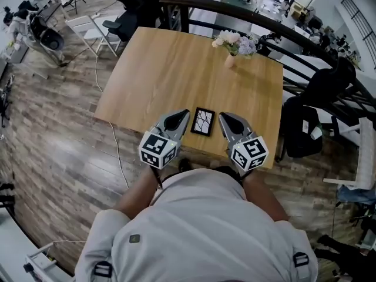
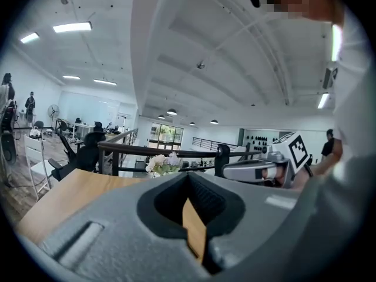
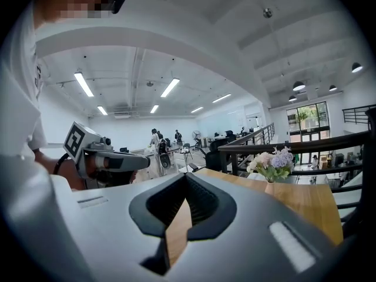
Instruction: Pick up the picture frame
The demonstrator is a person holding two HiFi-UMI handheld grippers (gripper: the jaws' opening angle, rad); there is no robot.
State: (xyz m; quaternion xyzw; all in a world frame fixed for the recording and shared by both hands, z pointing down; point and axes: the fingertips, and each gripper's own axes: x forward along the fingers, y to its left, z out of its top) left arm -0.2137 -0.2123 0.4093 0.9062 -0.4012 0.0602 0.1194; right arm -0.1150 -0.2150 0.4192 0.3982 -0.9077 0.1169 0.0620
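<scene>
Frame [image 1: 203,121] flat, long axis table-deep

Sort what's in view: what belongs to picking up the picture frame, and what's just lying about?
For the job:
picture frame
left gripper, shut, beside the frame
right gripper, shut, beside the frame

Lying about:
vase of flowers
white folding chair
black office chair

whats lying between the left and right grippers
The picture frame lies flat on the wooden table between the left gripper and the right gripper; the head view shows it.
</scene>
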